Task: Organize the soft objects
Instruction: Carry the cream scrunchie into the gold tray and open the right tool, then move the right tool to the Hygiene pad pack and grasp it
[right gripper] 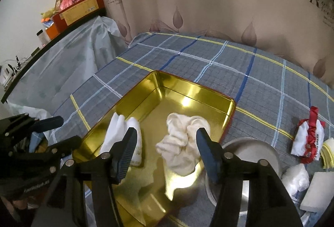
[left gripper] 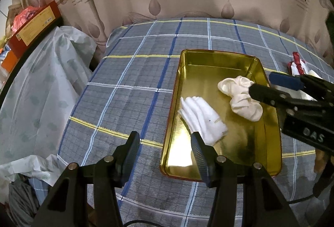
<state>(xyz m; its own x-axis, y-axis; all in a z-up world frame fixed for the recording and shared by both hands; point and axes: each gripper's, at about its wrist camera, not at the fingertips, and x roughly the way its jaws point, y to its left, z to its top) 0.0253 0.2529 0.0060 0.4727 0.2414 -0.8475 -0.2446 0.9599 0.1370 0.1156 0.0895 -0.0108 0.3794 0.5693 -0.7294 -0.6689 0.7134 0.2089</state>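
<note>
Two soft bits already down in the gold tin

Sitting on a plaid bed cover, presumably as the drop-off box. Folded white glove lying flat at 9 o'clock inside, crumpled cream cloth toward 3 o'clock, nothing else in there. Right gripper jaws parted around the cream cloth without pinching it, looks like a fresh drop. Left gripper jaws spread and empty over the near rim. Red-and-white pouch waiting outside at 3 o'clock.
</note>
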